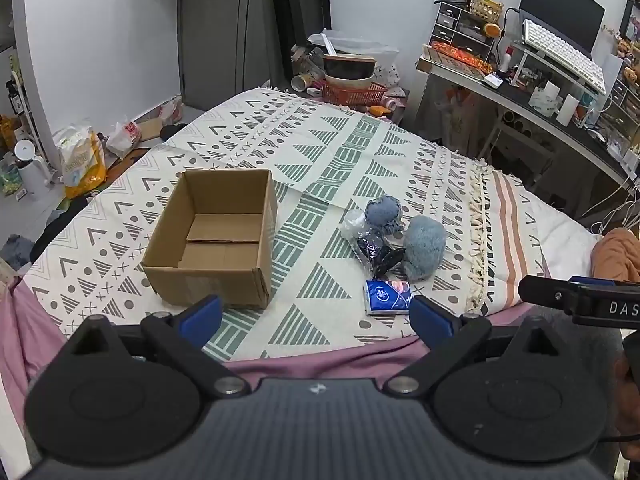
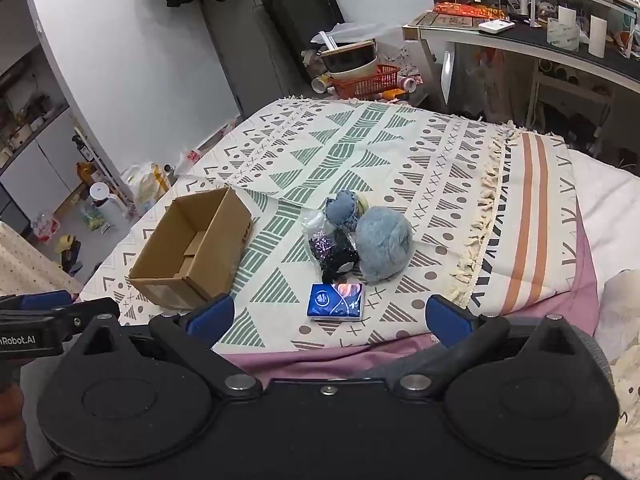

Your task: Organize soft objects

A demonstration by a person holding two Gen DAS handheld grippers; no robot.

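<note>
A small heap of soft things lies on the patterned blanket (image 1: 320,152) — a fuzzy blue ball (image 1: 424,246), a knitted blue piece (image 1: 382,210), a dark sparkly bundle (image 1: 370,246) in clear wrap, all touching. A blue tissue pack (image 1: 387,297) sits just in front of them. The cardboard box (image 1: 216,236) stands open and empty to their left, apart from the heap. Both tools hover over the bed's near edge — left gripper (image 1: 316,316) and right gripper (image 2: 330,318), jaws spread wide, holding nothing.
</note>
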